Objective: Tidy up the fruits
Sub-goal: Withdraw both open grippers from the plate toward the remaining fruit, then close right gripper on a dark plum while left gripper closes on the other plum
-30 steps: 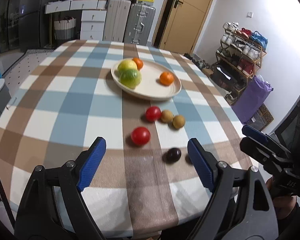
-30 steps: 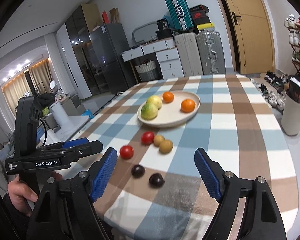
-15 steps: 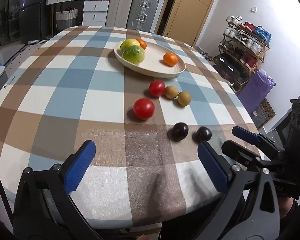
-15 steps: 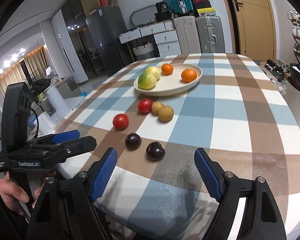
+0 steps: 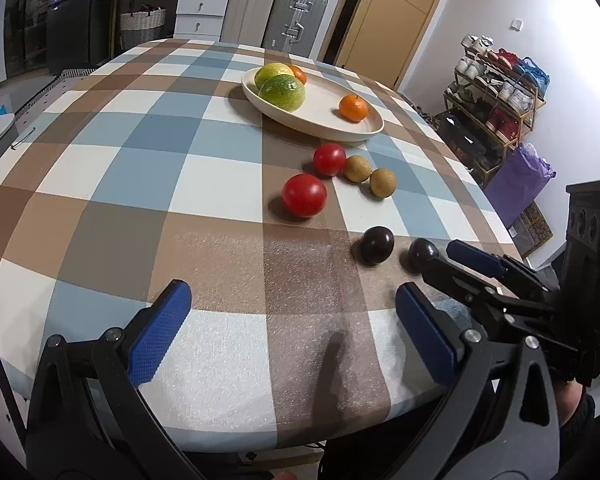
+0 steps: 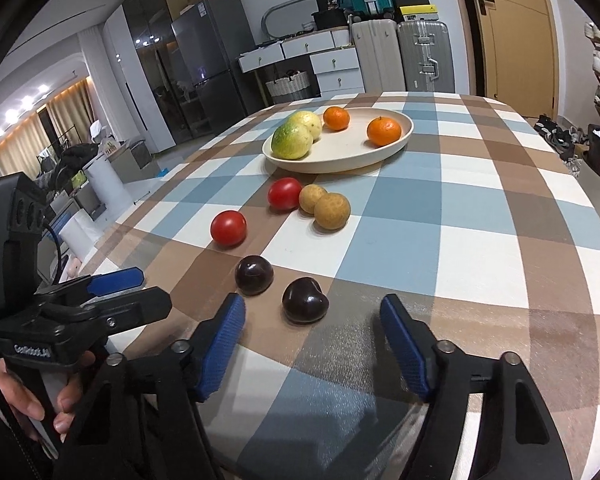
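My left gripper (image 6: 112,292), reading "GenRobot.AI", is gaping wider than a second ago, holding nothing. My right gripper (image 6: 312,320) is closing, nothing between its pads, nearer now to the dark plum (image 6: 305,300) just beyond; the plate (image 6: 340,160) is sitting far.

"GenRobot.AI" printed white on left gripper (image 6: 112,292) body side.

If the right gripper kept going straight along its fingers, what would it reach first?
Most likely the nearer dark plum, which lies just ahead of the right gripper, roughly centred on the gap between its closing fingers, nothing yet between them. Depth is uncertain in the fisheye; it might meet the checked tablecloth first.
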`<state>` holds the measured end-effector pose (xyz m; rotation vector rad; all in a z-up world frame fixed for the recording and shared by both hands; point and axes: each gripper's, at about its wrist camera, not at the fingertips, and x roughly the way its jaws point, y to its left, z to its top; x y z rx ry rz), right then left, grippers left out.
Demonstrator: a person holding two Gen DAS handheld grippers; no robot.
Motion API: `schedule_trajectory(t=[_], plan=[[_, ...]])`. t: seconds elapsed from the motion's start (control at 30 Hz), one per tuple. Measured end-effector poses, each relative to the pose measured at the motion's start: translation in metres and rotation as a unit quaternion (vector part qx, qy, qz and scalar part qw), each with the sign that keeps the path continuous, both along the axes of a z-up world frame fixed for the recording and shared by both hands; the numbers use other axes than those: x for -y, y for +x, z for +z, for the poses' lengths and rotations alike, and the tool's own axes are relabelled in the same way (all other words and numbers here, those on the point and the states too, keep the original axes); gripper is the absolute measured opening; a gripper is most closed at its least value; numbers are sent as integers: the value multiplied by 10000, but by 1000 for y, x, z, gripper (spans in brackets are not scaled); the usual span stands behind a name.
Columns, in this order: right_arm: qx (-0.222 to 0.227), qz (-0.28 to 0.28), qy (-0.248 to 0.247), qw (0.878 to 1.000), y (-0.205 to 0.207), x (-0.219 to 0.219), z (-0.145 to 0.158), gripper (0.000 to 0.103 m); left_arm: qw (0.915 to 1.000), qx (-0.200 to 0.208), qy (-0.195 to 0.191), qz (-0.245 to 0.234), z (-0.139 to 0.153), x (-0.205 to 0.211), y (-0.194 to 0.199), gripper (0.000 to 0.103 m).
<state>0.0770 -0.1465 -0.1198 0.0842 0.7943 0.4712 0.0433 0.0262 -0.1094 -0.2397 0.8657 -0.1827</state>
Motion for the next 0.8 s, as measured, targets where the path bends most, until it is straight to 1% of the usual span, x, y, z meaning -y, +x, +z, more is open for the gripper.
schedule_trajectory(t=[0.2, 0.27, 0.3, 0.33, 0.4, 0.5, 0.6, 0.67, 0.8], plan=[[0, 63, -222, 9997, 7, -9, -3, 50, 10000, -19, 12, 41, -2, -2, 0, 102], [16, 77, -322, 9995, 9, -12, -4, 46, 10000, -20, 58, 31, -2, -1, 1, 102], [30, 107, -377, 9992, 9, -14, -4, 41, 9999, -18, 97, 26, -2, 0, 2, 102], [40, 140, -388, 9991, 8, -15, -4, 34, 9999, -12, 149, 32, -2, 1, 2, 102], [51, 207, -360, 9991, 8, -16, -5, 26, 9997, 1, 227, 10, -1, 3, 3, 102], [128, 225, -327, 9991, 6, -15, -6, 26, 9994, 30, 341, -18, 0, 7, 5, 102], [148, 171, -103, 9997, 6, -7, -4, 25, 9991, 23, 425, -76, -1, 12, 7, 102], [129, 109, 150, 9997, 7, 2, -1, 25, 9989, 10, 447, -109, -1, 15, 9, 102], [160, -6, 358, 9992, 8, 15, 5, 25, 9986, -40, 494, -161, -3, 23, 16, 102]])
